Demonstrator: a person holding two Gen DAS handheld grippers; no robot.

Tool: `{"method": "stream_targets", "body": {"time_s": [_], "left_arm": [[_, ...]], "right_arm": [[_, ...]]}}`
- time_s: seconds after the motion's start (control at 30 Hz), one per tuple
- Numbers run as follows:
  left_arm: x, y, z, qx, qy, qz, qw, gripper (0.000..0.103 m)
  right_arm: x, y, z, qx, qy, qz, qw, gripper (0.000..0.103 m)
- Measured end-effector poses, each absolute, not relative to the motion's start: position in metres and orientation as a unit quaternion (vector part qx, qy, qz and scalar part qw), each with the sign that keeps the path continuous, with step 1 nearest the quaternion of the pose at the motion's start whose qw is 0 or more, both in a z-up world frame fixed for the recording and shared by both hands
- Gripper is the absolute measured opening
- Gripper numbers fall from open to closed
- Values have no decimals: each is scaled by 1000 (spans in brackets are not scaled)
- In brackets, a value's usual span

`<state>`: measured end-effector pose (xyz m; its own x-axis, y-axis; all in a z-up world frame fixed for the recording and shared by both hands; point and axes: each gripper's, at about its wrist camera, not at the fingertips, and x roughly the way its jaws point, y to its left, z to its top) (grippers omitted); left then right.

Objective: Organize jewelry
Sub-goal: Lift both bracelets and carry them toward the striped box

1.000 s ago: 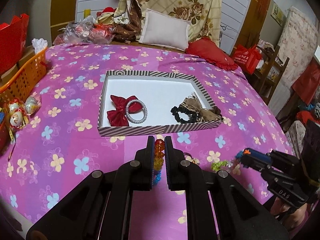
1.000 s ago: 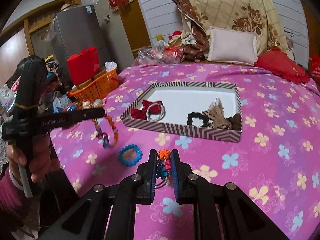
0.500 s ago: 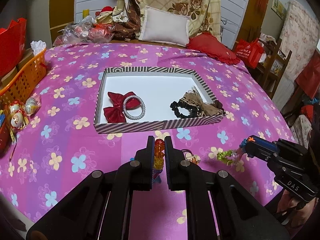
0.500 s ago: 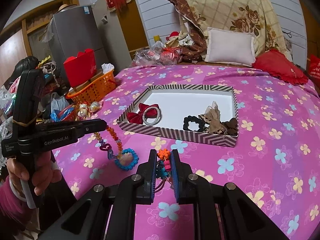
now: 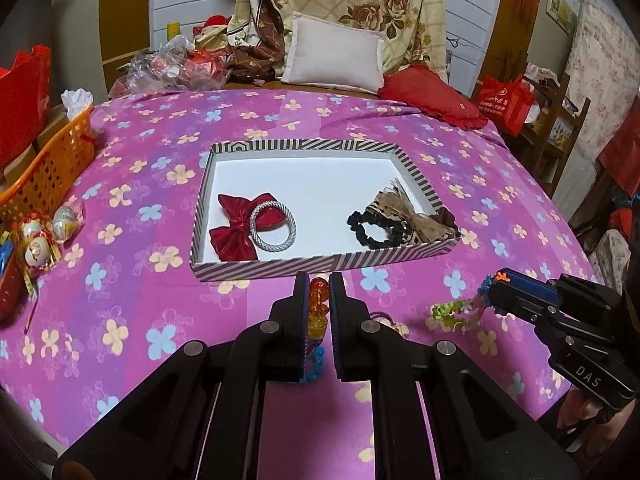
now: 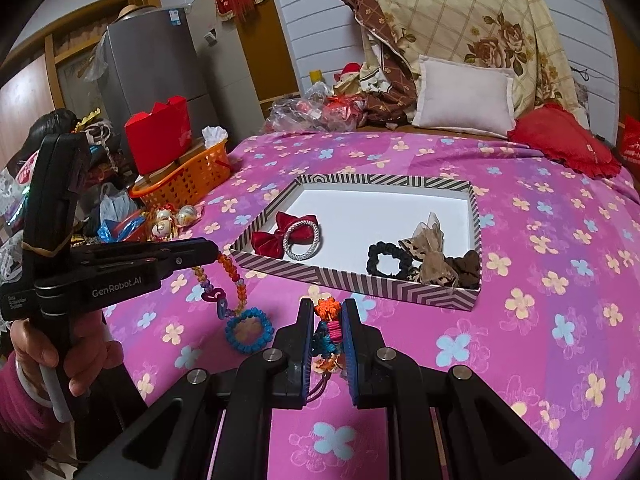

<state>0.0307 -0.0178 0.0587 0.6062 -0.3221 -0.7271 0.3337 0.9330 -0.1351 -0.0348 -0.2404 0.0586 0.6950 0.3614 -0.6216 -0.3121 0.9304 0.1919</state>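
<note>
Between the fingers of the left gripper [image 5: 319,304], an orange and red beaded strand [image 5: 318,310] is being pinched, its loop dangling over the bed [image 5: 132,184]. Beyond those fingers, the striped tray [image 5: 320,266] is holding a red bow [image 5: 236,228], a silver ring [image 5: 273,231] and a black scrunchie [image 5: 370,230]. Closed fingers of the right gripper [image 6: 327,332] are gripping a knotted orange-and-teal bracelet [image 6: 330,330], also short of the tray.

Dim indoor light, fisheye-warped, dark corners
</note>
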Motion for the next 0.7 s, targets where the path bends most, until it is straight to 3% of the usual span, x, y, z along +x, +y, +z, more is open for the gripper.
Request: {"method": "stream_targets", "body": {"time_s": [0.7], "left_arm": [[81,-35,63,26,404,-170,898,8]], "right_arm": [[21,-243,65,39,350,177,919,13]]}}
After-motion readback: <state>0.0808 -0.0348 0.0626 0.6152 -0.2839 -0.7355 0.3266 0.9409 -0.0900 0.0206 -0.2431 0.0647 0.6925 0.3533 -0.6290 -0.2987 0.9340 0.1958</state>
